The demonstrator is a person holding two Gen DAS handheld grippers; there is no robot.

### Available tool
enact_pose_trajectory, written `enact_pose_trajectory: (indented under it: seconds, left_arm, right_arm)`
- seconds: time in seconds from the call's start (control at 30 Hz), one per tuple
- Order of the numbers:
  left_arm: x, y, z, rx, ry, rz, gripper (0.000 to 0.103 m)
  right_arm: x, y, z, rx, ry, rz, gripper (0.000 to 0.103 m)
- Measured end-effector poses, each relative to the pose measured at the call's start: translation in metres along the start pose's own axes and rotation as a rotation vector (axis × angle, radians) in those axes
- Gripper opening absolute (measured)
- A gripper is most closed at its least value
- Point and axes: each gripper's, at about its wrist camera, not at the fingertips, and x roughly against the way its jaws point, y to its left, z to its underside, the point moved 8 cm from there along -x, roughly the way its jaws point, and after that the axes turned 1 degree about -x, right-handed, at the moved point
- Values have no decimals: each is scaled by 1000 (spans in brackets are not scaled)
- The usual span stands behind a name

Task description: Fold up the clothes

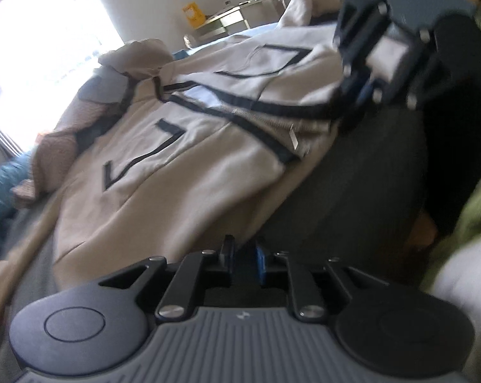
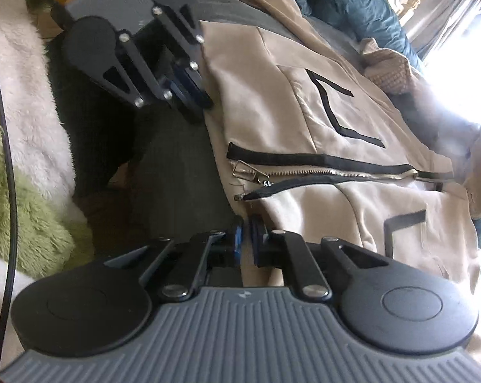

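A beige zip jacket (image 1: 192, 159) with black trim lies spread on a dark grey surface (image 1: 352, 191), front up, its zipper (image 2: 320, 172) partly undone at the hem. My left gripper (image 1: 244, 252) rests at the hem's near corner; a narrow gap shows between its pads, with no cloth visibly pinched. In the right wrist view the left gripper (image 2: 197, 102) sits against the jacket's (image 2: 304, 121) hem edge. My right gripper (image 2: 245, 228) is shut, with beige fabric between its fingers. From the left wrist it appears as the right gripper (image 1: 352, 111) on the black-trimmed hem corner.
A green fluffy cloth (image 2: 33, 223) and a white fluffy one (image 2: 26, 95) lie beside the grey surface (image 2: 176, 166). A black cable (image 2: 7, 159) runs along that side. A teal garment (image 1: 1, 185) and a beige checked one (image 1: 58, 146) lie past the jacket's collar. A bright window is behind them.
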Motion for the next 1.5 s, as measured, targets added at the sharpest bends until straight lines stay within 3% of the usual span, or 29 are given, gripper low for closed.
enact_pose_trajectory:
  seconds: [0.27,0.37,0.5,0.57,0.6,0.67,0.73,0.97,1.1,1.3,1.43,1.5]
  left_arm:
    - [6,47,23,129,52,-129,20]
    - [4,48,24,85,53,-131,23]
    - [0,42,26,-59,27,-166,30]
    - [-1,43,26,-64,14,-162,30]
    - [-1,43,26,-58,8,-156,27]
    - [-1,43,26,-49,0,-148,6]
    - [1,42,25,-61,-6,-154,3]
    - [15,41,27,-84,52,-92,1]
    - [7,35,35,-51,94,-41,0]
    - [23,37,29,97,103,52,18]
    - [31,42,-2,204,54,118,32]
    - [32,42,-24,236,9,138,36]
  right_arm:
    - [-1,-13,12,-9,24,67,14]
    - [-4,-10,13,29,31,85,17]
    - [-10,-4,16,94,42,108,25]
    - [-11,-4,18,98,41,110,25]
    - [-12,-5,18,99,40,111,25]
    - [-11,-8,17,74,39,106,21]
    - [-7,-13,15,36,32,111,5]
    - [4,-8,12,63,89,-9,1]
    - [-3,-9,16,-3,94,-42,2]
    - [16,0,21,-150,38,-53,14]
    - [43,-4,25,-346,-42,-77,21]
    - [56,-15,26,-454,-101,-50,21]
